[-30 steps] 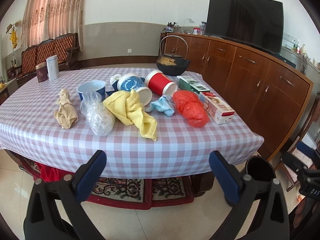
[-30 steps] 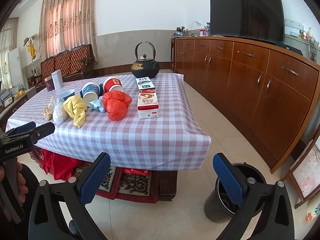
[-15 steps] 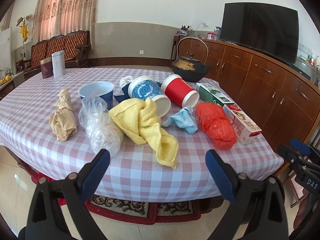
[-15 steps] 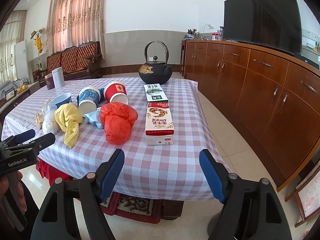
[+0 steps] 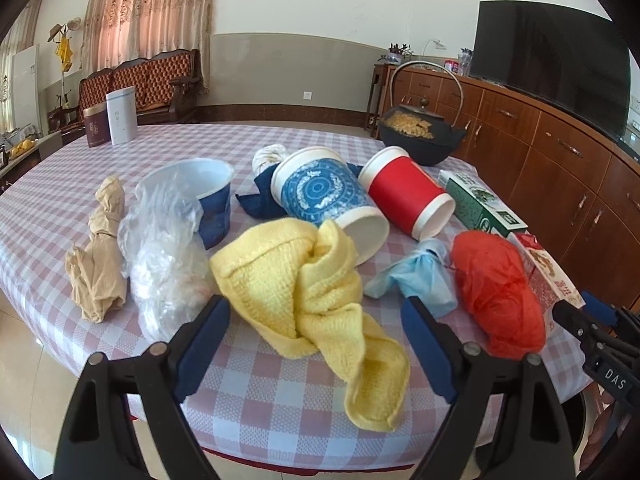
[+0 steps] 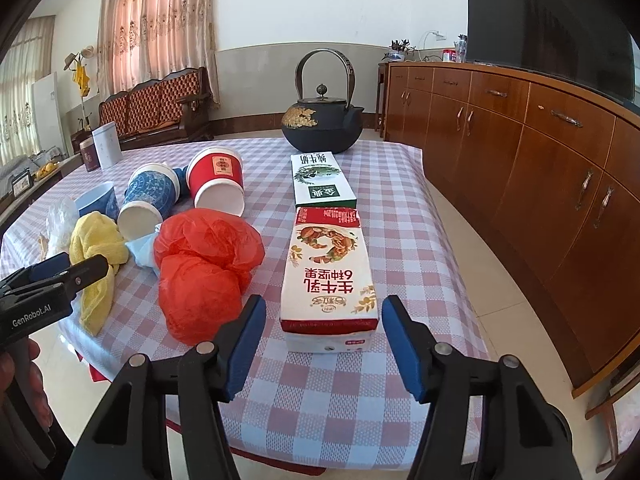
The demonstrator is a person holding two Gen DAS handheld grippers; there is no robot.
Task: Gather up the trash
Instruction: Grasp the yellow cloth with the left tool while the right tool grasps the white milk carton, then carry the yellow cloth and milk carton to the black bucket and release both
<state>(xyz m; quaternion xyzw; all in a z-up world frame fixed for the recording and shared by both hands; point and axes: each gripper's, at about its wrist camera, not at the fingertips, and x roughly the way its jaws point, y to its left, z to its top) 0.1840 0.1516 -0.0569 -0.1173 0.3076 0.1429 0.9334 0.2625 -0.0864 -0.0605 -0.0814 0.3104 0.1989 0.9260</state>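
Near edge of the pink-checked tabletop [image 5: 280, 396], left to right:
- Twisted beige paper wad [image 5: 98, 256]: light, crushable; take mid-body.
- Clear crumpled plastic bag [image 5: 164, 264]: slippery; pinch a fold.
- Knotted yellow knit cloth [image 5: 312, 292]: soft; grip the knot. Left gripper [image 5: 316, 324], jaws apart, straddles it.
- Pale blue wad [image 5: 416, 280]: soft.
- Bunched red plastic bag [image 6: 200, 268]: light, slick.
- Red-and-white milk carton [image 6: 330, 276], near the right edge: stiff, possibly weighty; squeeze its long sides. Right gripper [image 6: 324, 328], jaws apart, faces its end.
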